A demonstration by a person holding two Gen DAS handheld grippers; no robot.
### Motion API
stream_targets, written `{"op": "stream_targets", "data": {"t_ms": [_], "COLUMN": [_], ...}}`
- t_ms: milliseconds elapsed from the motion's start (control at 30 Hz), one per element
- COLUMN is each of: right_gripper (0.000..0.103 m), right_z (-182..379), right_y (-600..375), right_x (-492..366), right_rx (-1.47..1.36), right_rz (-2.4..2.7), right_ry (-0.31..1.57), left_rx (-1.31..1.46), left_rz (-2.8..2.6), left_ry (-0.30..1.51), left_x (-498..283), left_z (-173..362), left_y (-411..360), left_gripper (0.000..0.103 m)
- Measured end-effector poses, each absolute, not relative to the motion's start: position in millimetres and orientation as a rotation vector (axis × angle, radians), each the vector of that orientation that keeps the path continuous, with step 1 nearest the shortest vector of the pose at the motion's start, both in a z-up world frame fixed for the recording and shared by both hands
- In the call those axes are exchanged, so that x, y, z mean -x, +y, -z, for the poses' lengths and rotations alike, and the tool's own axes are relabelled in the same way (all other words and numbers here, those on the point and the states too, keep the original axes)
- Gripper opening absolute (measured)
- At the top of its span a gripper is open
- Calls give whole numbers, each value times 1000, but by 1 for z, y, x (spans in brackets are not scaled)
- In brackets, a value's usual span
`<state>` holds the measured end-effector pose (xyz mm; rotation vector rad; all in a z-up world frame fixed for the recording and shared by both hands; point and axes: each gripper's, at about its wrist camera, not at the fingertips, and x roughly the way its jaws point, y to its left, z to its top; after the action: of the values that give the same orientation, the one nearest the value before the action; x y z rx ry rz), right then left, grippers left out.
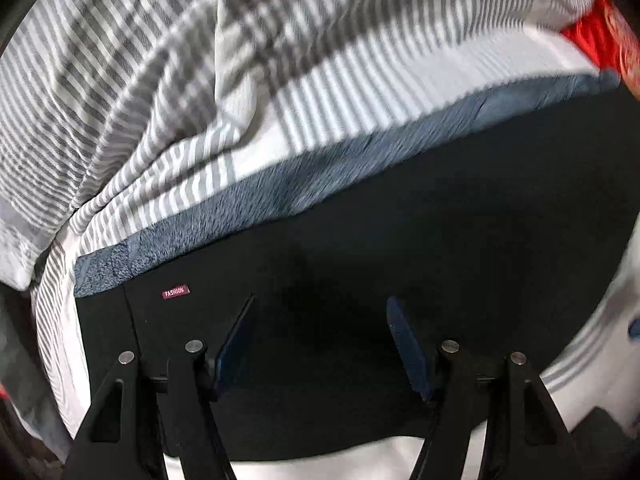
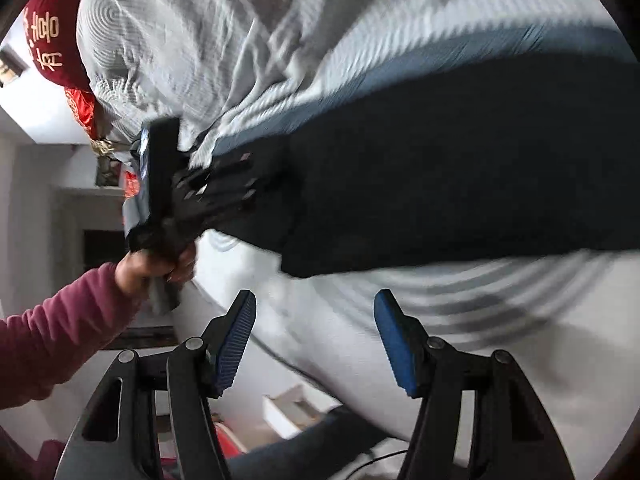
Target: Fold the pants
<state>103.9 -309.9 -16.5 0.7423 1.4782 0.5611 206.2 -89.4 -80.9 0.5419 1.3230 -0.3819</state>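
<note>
The black pants (image 1: 360,240) lie flat on the bed, with a blue-grey fleece lining (image 1: 280,184) showing along the far edge and a small red "FASHION" label (image 1: 175,292) near the left end. My left gripper (image 1: 320,304) is open, hovering just over the black fabric, holding nothing. In the right wrist view the pants (image 2: 460,168) stretch across the middle. My right gripper (image 2: 315,300) is open and empty, over the sheet near the pants' near edge. The left gripper (image 2: 216,184) shows there over the pants' end, held by a hand in a maroon sleeve (image 2: 60,332).
A grey-and-white striped duvet (image 1: 160,80) is bunched beyond the pants. Red fabric (image 1: 600,40) lies at the far right. In the right wrist view the bed edge (image 2: 280,360) drops to the floor, with a red cushion (image 2: 52,32) and room walls at left.
</note>
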Motion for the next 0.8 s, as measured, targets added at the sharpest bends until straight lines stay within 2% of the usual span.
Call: {"op": "stream_targets", "data": {"t_ms": [67, 167, 533, 600, 633, 700, 733, 767, 800], "right_gripper": [65, 65, 63, 57, 51, 34, 12, 6, 6], "right_z": [31, 50, 66, 75, 78, 83, 86, 88, 87], "right_y": [-279, -239, -209, -212, -214, -216, -220, -224, -226], "right_x": [-102, -97, -119, -119, -120, -123, -124, -124, -125], "right_rx": [-748, -740, -727, -779, -800, -842, -865, -917, -945], "right_rz": [-568, -573, -555, -545, -541, -521, -502, -507, -522], "right_ry": [1473, 1467, 1427, 1427, 1424, 1424, 1429, 1421, 1407], "left_rx": [-610, -681, -602, -587, -579, -575, -569, -563, -558], "left_rz": [392, 439, 492, 497, 501, 503, 495, 480, 466], "left_ry": [1309, 1183, 1160, 1165, 1170, 1182, 1184, 1187, 1187], "left_x": [-203, -185, -183, -182, -183, -189, -190, -192, -192], "left_z": [103, 106, 97, 93, 91, 89, 85, 81, 78], "left_y": [-84, -86, -65, -55, -53, -51, -48, -43, -39], "left_gripper": [68, 68, 68, 68, 68, 68, 68, 68, 68]}}
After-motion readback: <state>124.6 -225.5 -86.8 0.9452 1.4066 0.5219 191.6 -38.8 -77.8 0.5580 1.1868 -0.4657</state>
